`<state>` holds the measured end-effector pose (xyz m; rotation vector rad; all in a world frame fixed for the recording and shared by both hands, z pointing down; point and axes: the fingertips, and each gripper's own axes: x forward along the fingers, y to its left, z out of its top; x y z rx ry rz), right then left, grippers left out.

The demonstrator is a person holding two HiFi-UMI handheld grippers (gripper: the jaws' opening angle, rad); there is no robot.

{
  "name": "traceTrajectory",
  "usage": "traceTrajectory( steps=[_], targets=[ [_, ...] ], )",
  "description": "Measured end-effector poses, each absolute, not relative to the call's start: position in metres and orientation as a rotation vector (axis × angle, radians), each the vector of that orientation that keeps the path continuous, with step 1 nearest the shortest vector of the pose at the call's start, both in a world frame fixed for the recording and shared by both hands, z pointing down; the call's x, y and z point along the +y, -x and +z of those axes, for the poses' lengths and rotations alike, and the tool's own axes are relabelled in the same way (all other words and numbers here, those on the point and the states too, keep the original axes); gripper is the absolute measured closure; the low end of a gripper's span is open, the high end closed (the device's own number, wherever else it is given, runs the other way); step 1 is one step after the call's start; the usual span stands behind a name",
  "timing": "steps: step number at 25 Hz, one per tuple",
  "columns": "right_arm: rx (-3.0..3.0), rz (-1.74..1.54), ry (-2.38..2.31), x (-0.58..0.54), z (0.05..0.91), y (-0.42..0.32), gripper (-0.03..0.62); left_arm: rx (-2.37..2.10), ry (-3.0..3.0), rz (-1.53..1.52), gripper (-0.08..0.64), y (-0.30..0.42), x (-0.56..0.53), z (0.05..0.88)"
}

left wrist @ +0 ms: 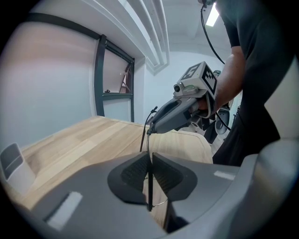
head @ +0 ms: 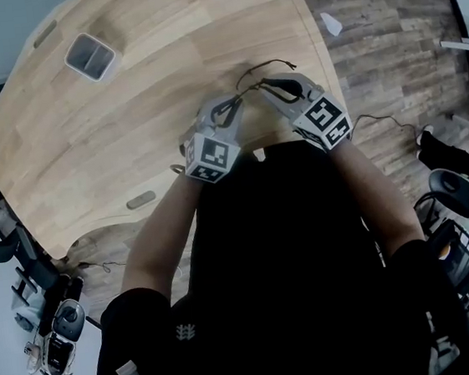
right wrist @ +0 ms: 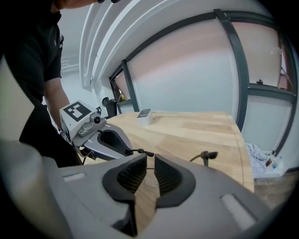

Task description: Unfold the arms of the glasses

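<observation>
There's a pale wooden worktop (head: pixel 128 136) filling the head view, and toward its far left end a small white container (head: pixel 91 56) stands alone, with a flat grey tab (head: pixel 141 200) down by the near edge. Off to the right it's dark plank floor (head: pixel 386 39), a white scrap (head: pixel 331 23) lying on it and a thin cable (head: pixel 382 119) trailing across. Beyond the worktop, dark-framed windows (right wrist: pixel 233 60) line the wall.

Black short-sleeved shirt (head: pixel 285 261); grey tongs (left wrist: pixel 149 173) with ribbed black pads (left wrist: pixel 134 170) and black-and-white marker cubes (head: pixel 212 156).
</observation>
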<state>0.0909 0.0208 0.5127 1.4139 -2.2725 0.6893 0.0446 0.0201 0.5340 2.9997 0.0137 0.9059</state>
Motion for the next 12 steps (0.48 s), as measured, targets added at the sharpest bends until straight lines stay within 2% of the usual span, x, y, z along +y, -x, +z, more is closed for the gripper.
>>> traceTrajectory(
  steps=[12],
  targets=[
    [-2.34, 0.625, -1.392, 0.021, 0.494, -0.073, 0.557, 0.044, -2.999, 0.988, 0.523, -0.037, 0.022, 0.546]
  ],
)
